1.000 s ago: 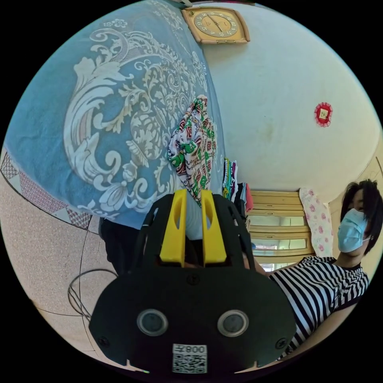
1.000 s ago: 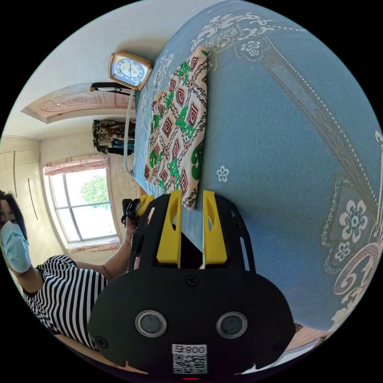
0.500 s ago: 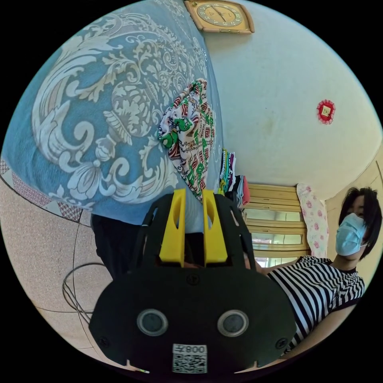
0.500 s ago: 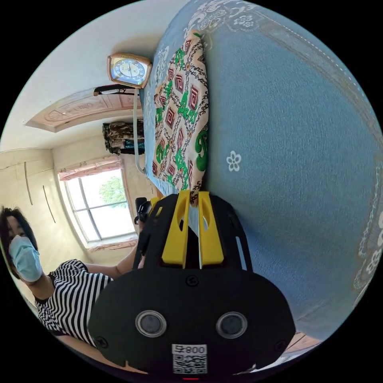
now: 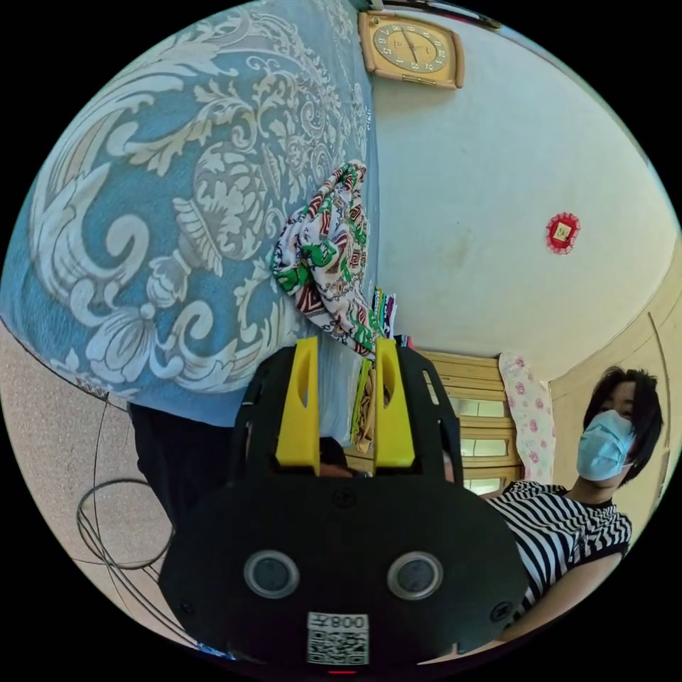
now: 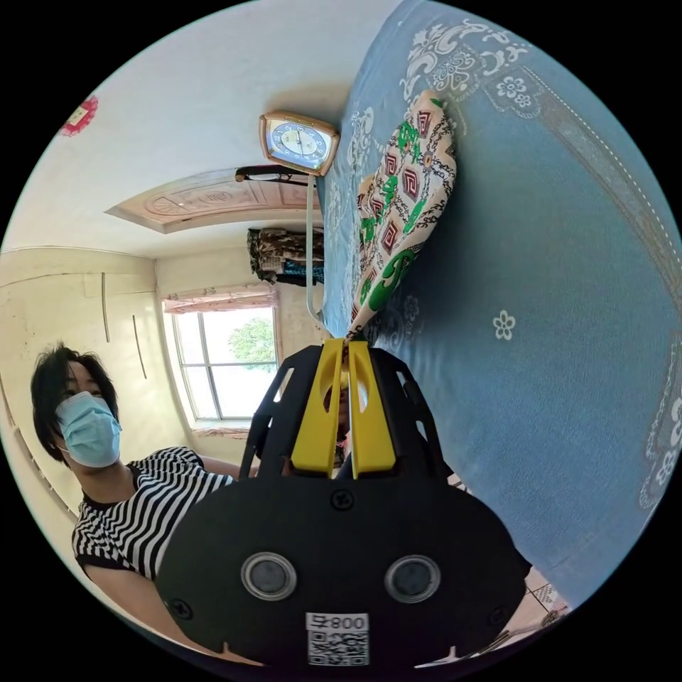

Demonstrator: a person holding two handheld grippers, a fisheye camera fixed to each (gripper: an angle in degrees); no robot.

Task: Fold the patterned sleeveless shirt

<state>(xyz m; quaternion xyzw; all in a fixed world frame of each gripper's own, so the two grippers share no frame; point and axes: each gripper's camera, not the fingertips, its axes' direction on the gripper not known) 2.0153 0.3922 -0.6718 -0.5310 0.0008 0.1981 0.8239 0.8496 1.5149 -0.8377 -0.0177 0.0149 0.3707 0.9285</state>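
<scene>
A: Shirt [image 6: 398, 213], the patterned sleeveless one, lies partly on the blue bedspread [image 6: 554, 284], one corner pulled up off it toward the right gripper [image 6: 346, 348]. Those jaws are nearly together and pinch that corner.

B: And the left gripper [image 5: 346, 348]?

A: Its jaws stand apart. A fold of the shirt [image 5: 334, 256] hangs between them, near one jaw, but nothing presses on it.

B: Risk?

A: I'd judge that with only one corner clamped, a pull could drag the cloth into a bunch, or it could slip from so small a bite.

B: Any writing?

A: The wall clock [image 5: 410, 48] has numerals too small to read; the gripper's code sticker I leave unread
</scene>
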